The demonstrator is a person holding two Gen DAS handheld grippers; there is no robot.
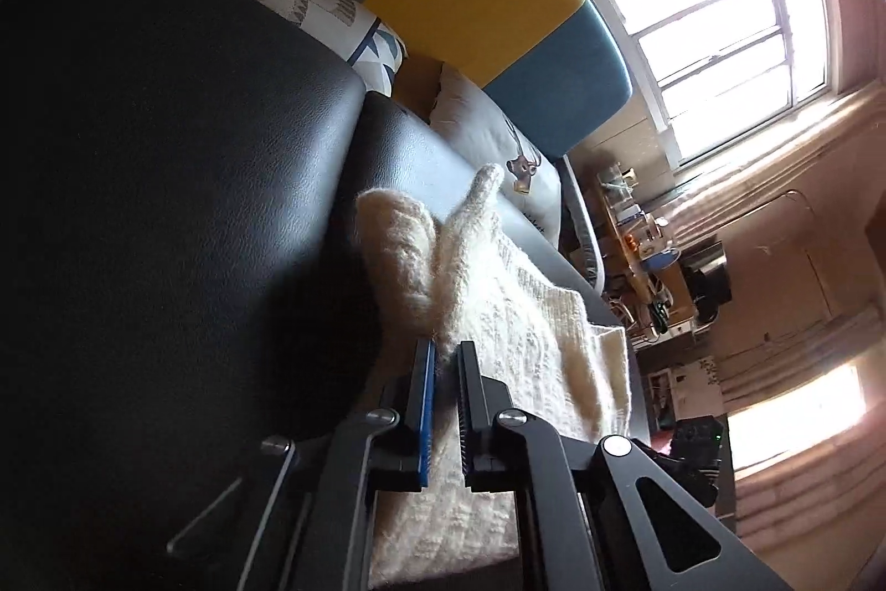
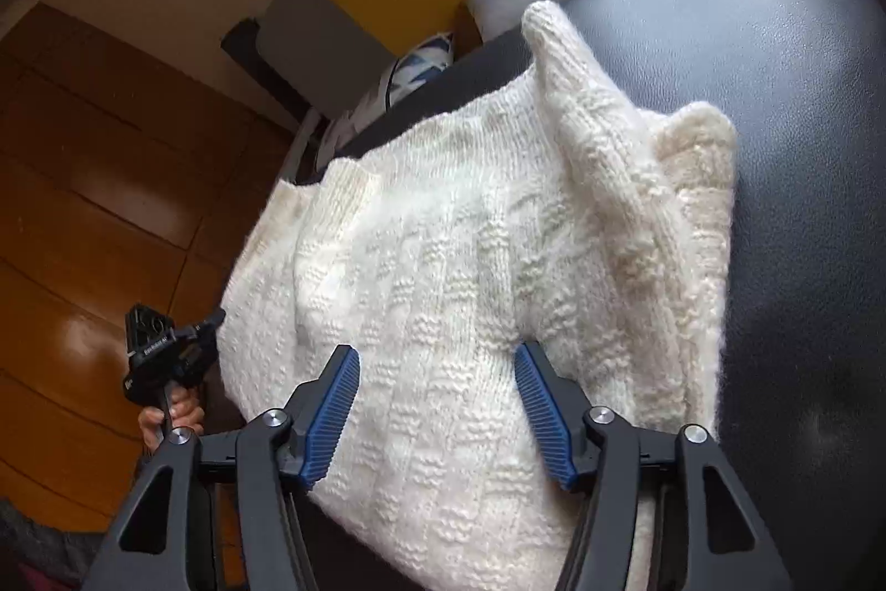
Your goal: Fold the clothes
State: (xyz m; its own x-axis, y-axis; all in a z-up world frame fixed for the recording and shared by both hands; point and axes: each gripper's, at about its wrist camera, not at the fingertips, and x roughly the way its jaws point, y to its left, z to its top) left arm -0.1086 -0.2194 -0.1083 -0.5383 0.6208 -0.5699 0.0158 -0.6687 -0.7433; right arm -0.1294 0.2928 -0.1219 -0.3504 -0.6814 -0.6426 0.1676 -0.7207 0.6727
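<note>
we hold the left gripper (image 1: 447, 354) nearly closed, pinching a fuzzy fold of the white knit sweater (image 2: 470, 270), which lies on the black leather sofa seat (image 2: 803, 148) by its front edge. our right gripper (image 2: 437, 364) hovers spread wide above it.

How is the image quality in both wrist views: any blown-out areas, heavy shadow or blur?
Left wrist view: the window is blown out to white, the black sofa sits in deep shadow, and the rim bends strongly. Right wrist view: even light, the white sweater shows crisp knit texture; only the wood floor carries mild glare.
</note>
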